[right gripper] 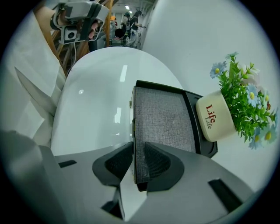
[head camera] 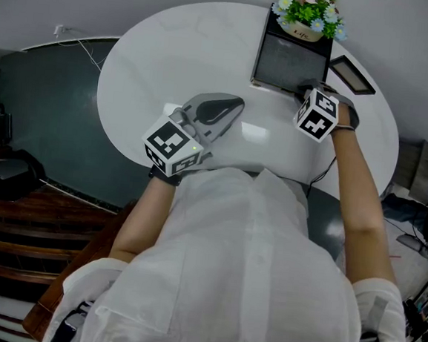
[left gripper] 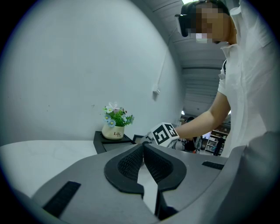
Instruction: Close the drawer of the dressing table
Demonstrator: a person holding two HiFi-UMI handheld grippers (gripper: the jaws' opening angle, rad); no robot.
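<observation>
A small dark cabinet (head camera: 275, 19) stands at the far edge of the white oval table (head camera: 157, 50). Its grey-lined drawer (head camera: 289, 61) is pulled out toward me, and a cream pot of flowers (head camera: 307, 29) sits on top. My right gripper (head camera: 308, 88) points steeply down at the drawer's front edge. In the right gripper view its jaws (right gripper: 138, 146) straddle the front wall of the drawer (right gripper: 164, 118), one pad outside and one inside, both against it. My left gripper (head camera: 231, 107) hovers level over the table's middle, jaws (left gripper: 143, 146) shut on nothing.
A dark framed panel (head camera: 351, 74) lies on the table right of the drawer. The white wall rises close behind the cabinet (left gripper: 103, 142) and the flower pot (left gripper: 113, 131). The table's curved edge drops to dark floor (head camera: 40, 114) on the left.
</observation>
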